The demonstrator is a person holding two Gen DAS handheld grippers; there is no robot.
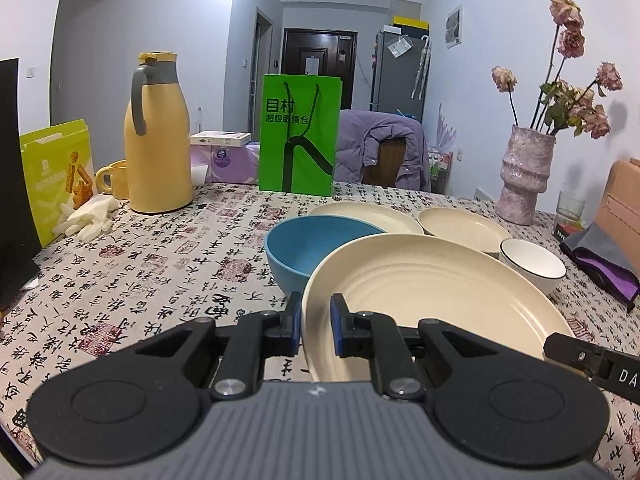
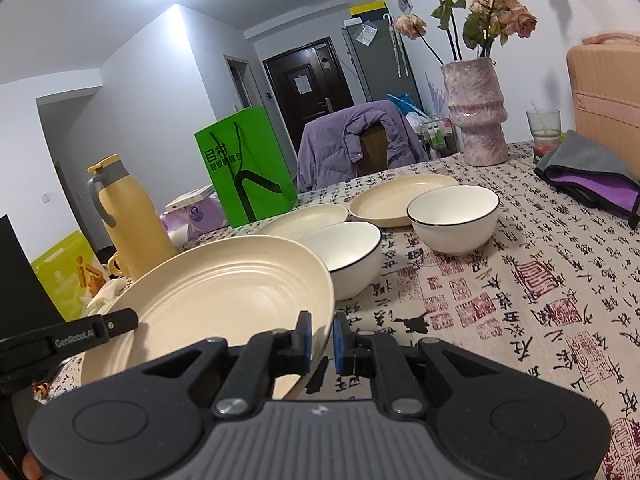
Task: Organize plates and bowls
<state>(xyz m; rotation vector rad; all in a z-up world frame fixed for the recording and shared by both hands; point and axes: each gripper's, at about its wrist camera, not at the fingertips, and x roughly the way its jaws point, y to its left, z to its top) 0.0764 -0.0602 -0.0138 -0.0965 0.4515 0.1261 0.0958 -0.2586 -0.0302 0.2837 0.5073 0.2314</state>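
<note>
Held between both tools: the large cream plate (image 1: 432, 300), pinched on its left rim by the left tool (image 1: 316, 322) and on its right rim by the right tool (image 2: 322, 340), jaws of each narrowed onto the edge. Tilted, near edge lifted off the worktop (image 1: 140, 272), far edge low and just short of the other dishes. Ahead-left of the plate, close behind its rim, the blue bowl (image 1: 312, 248); beyond, two more cream plates (image 1: 360, 216) (image 1: 460, 226) side by side, likely the stacking spot. Ahead-right, a white black-rimmed bowl (image 2: 344, 256) almost touching the held plate's far rim, a second white bowl (image 2: 454, 222) further right. In judgement, blue bowl and nearer white bowl stood in the path toward the far plates, so a lift over them needed. Off to the left, clear of the route: yellow jug (image 1: 158, 132), green bag (image 1: 300, 132); to the right, pink vase (image 1: 526, 172).
</note>
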